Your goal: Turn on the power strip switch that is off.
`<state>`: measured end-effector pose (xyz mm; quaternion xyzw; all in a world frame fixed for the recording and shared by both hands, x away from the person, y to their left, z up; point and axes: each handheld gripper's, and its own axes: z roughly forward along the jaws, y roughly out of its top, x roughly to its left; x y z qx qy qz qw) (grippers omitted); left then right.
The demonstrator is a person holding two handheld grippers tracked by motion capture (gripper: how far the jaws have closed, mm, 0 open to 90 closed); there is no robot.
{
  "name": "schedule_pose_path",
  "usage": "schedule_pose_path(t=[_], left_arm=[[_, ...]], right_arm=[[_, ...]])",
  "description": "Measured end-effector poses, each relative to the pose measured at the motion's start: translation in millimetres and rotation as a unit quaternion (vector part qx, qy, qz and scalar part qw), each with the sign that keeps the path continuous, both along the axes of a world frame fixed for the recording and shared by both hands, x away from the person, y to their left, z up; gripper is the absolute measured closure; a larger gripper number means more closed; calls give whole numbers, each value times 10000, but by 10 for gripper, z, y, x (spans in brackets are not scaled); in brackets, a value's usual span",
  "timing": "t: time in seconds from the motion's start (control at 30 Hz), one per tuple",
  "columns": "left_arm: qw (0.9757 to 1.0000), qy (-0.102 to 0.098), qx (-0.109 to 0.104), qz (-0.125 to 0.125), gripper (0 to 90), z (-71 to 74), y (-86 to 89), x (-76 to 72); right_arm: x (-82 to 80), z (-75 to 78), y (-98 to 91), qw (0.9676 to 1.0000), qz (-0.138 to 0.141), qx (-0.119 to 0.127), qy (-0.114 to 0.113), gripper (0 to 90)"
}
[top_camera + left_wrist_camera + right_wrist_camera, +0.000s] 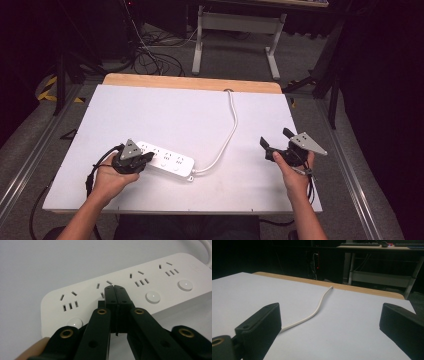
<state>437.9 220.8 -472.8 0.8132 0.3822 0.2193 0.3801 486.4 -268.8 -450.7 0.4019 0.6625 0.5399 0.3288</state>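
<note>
Here my left claw [114,288] is clenched above a smooth white plastic power strip [150,290] while my right claw [329,322] hangs released over the matte white tabletop [165,110].

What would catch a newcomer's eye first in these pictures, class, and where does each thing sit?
First, the long white plastic power strip lying near the front left of the white table, with the left claw closed over its sockets. Next, its thin white cord curving away to the table's far edge. On the right, the open right claw hangs above bare tabletop.
</note>
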Motion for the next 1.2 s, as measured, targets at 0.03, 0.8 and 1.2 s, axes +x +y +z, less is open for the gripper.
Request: schedule_pose_path(t=[0.03, 0.8, 1.2], left_arm=[[10000, 23, -19, 28, 900, -3, -9, 0], [9997, 221, -70, 52, 900, -13, -42, 4], [9996, 270, -95, 43, 900, -6, -43, 13]], right_arm=[[-3, 2, 1, 10000, 2, 8, -4, 45], [-34, 25, -19, 10000, -22, 39, -56, 45], [-43, 28, -16, 10000, -26, 30, -45, 46]])
